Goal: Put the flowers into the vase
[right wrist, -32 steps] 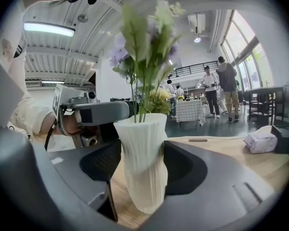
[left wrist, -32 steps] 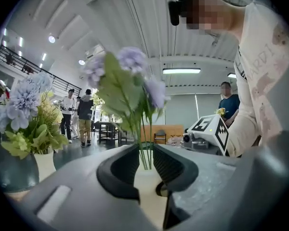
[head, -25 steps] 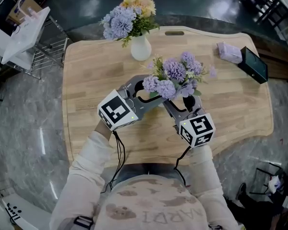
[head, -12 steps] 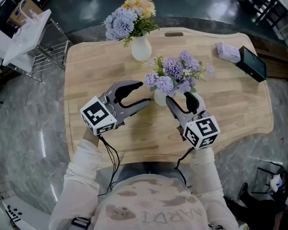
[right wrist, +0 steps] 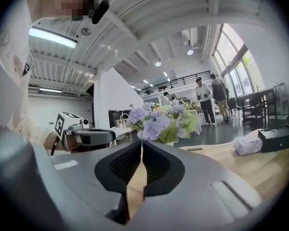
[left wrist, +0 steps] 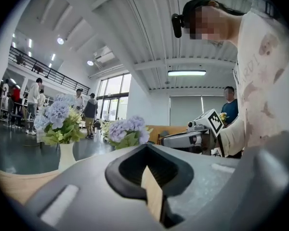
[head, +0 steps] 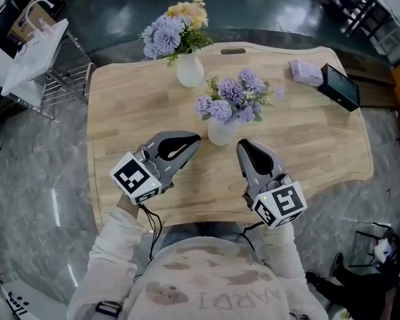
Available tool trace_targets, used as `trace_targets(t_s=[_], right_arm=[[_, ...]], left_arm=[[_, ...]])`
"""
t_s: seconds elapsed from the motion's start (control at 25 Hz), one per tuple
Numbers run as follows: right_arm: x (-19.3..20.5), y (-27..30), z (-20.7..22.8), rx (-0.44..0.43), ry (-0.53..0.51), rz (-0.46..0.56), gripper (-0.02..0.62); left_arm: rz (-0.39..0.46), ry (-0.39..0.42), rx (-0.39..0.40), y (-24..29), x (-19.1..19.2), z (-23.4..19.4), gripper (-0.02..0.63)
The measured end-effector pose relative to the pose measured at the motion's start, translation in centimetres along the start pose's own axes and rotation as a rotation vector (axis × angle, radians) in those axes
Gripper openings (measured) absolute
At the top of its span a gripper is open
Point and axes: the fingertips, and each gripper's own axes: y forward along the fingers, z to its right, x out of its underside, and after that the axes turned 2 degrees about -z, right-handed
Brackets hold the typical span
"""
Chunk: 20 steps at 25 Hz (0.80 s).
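A bunch of purple flowers (head: 232, 99) stands upright in a small white vase (head: 220, 132) near the middle of the wooden table (head: 120, 112). My left gripper (head: 195, 139) lies just left of that vase, shut and holding nothing. My right gripper (head: 243, 145) sits just right of it and nearer me, also shut and holding nothing. In the left gripper view the jaws (left wrist: 145, 148) meet, with the purple flowers (left wrist: 126, 130) beyond them. From the right gripper (right wrist: 141, 142) the same flowers (right wrist: 164, 121) show straight ahead.
A second white vase (head: 190, 70) with blue and yellow flowers (head: 170, 29) stands at the table's far side. A purple packet (head: 307, 72) and a black box (head: 340, 87) lie at the far right. A white bag (head: 33, 45) rests on a wire rack off the left edge.
Both grippers have drawn back from the purple flowers' vase toward me and have gone from open to shut. The vase with the flowers stays standing on the table.
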Motion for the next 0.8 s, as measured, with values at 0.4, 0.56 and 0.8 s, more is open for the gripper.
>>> trace_targets(t_s=[0.4, 0.56, 0.8], right_arm=[[-4.2, -1.1, -4.7, -0.124, -0.051, 0.042, 0.026], [-4.7, -1.5, -5.2, -0.139, -0.059, 0.044, 0.026], [-4.9, -1.4, -5.2, -0.152, -0.079, 0.035, 0.025]], left_arm=[[0.042, 0.015, 0.005, 1.8, -4.0, 4.5, 0.0], [0.039, 0.007, -0.021, 1.9, -4.5, 4.5, 0.0], [0.046, 0.005, -0.019, 1.8, -5.0, 4.6, 0.0]])
